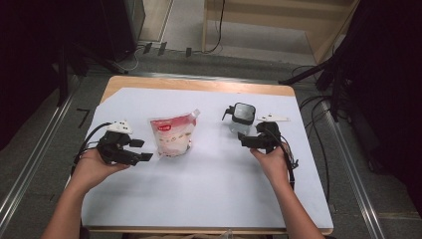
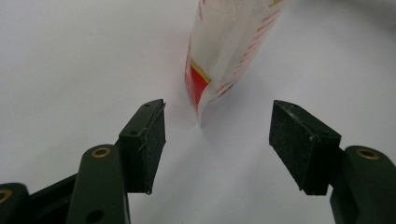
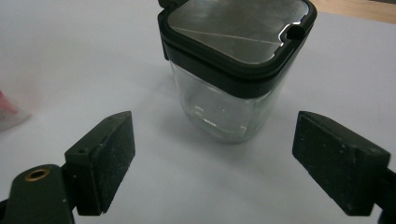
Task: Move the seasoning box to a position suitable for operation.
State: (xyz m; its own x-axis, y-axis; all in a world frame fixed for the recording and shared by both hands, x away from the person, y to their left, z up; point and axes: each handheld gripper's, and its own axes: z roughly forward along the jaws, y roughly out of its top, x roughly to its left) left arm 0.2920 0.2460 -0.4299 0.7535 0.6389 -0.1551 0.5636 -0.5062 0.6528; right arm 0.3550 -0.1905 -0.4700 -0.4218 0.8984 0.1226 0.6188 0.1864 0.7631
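Observation:
A red and white pouch [image 1: 172, 134] with a spout stands on the white sheet [image 1: 209, 174] left of centre. My left gripper [image 1: 142, 150] rests open just left of it; in the left gripper view the pouch's lower corner [image 2: 219, 70] lies a little beyond the gap between the jaws [image 2: 217, 144], untouched. Right of centre stands a clear glass jar [image 1: 242, 119] with a black-rimmed metal lid [image 3: 233, 23]. My right gripper [image 1: 244, 140] sits just in front of it, open, with the jar [image 3: 224, 107] beyond the pads and nothing between them.
The white sheet covers a wooden table [image 1: 199, 84] whose far edge shows bare. Cables [image 1: 313, 144] trail off the right side. Metal rails [image 1: 30, 164] run along the floor on both sides, with dark stands behind.

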